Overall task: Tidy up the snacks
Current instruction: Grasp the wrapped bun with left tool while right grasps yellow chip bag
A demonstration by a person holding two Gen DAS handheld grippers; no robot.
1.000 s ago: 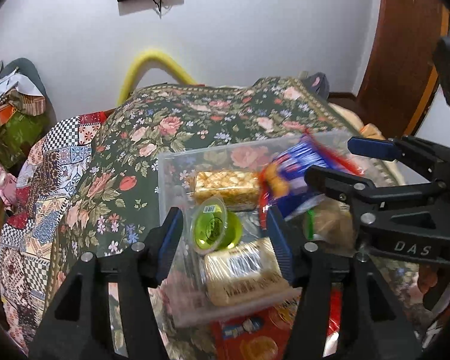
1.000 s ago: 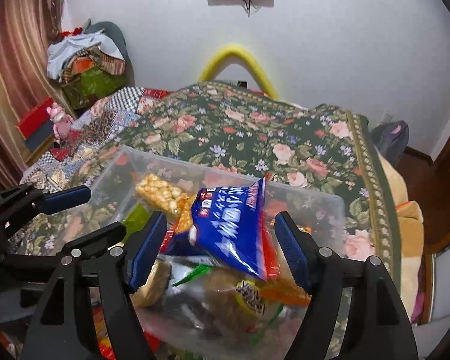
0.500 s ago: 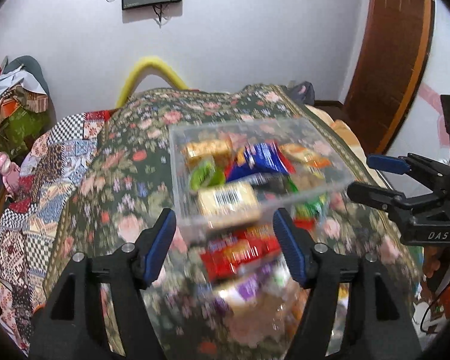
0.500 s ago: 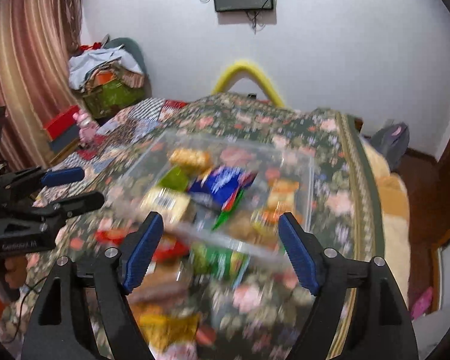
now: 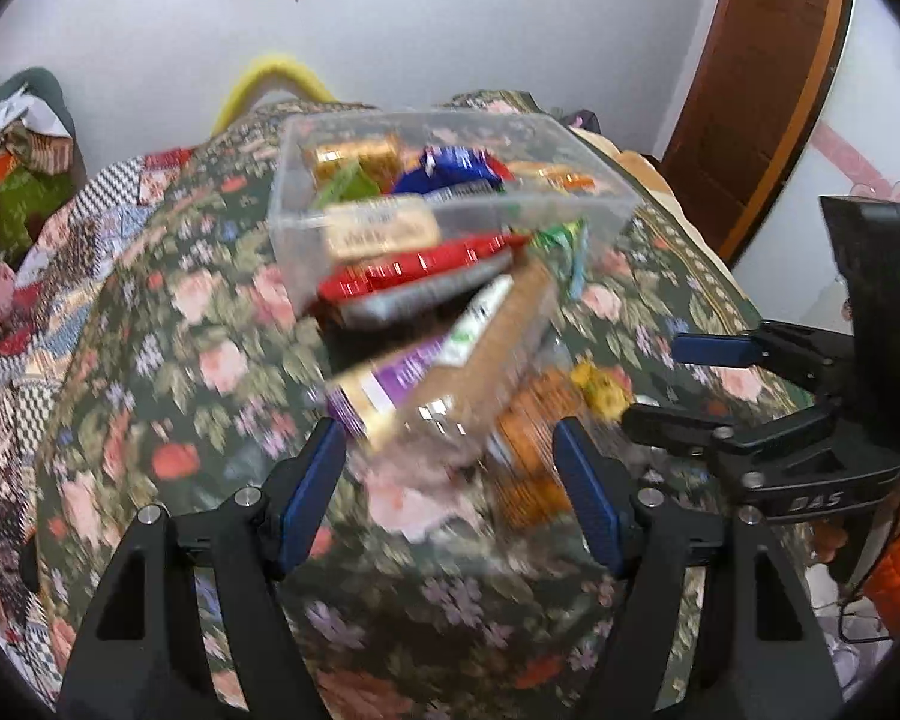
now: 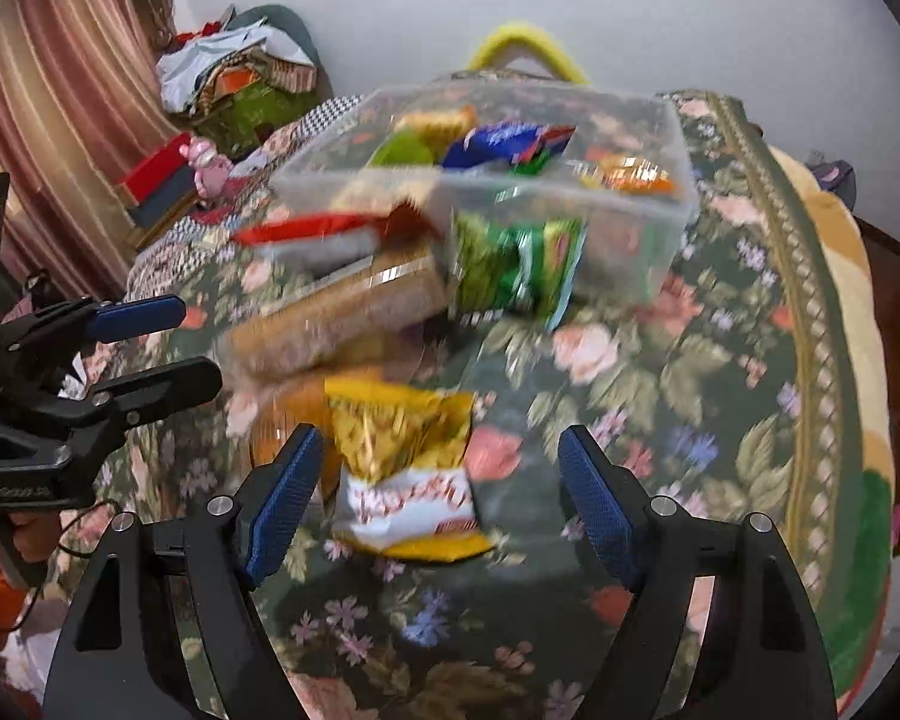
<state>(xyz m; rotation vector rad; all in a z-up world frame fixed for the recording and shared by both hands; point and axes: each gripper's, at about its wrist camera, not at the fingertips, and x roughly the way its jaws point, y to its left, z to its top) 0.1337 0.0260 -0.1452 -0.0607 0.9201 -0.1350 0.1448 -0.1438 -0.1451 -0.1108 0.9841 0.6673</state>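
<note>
— Both grippers have pulled back from the clear plastic box (image 5: pixel 450 180) now; a second ago they were right over it, dropping the blue packet (image 5: pixel 450 171) in.

— So that one's in. What's next?

— The loose snacks on the floral bedspread (image 6: pixel 660 372) in front of the box. The right gripper (image 6: pixel 444 480) hangs over the yellow snack bag (image 6: pixel 405 456), jaws wide, gripping nothing.

— And the left?

— The left gripper (image 5: pixel 450 468) has its jaws opening, empty, over the long biscuit pack (image 5: pixel 450 360) lying just before the box. Neither pack is pinched yet. I'd guess both go in next.
</note>
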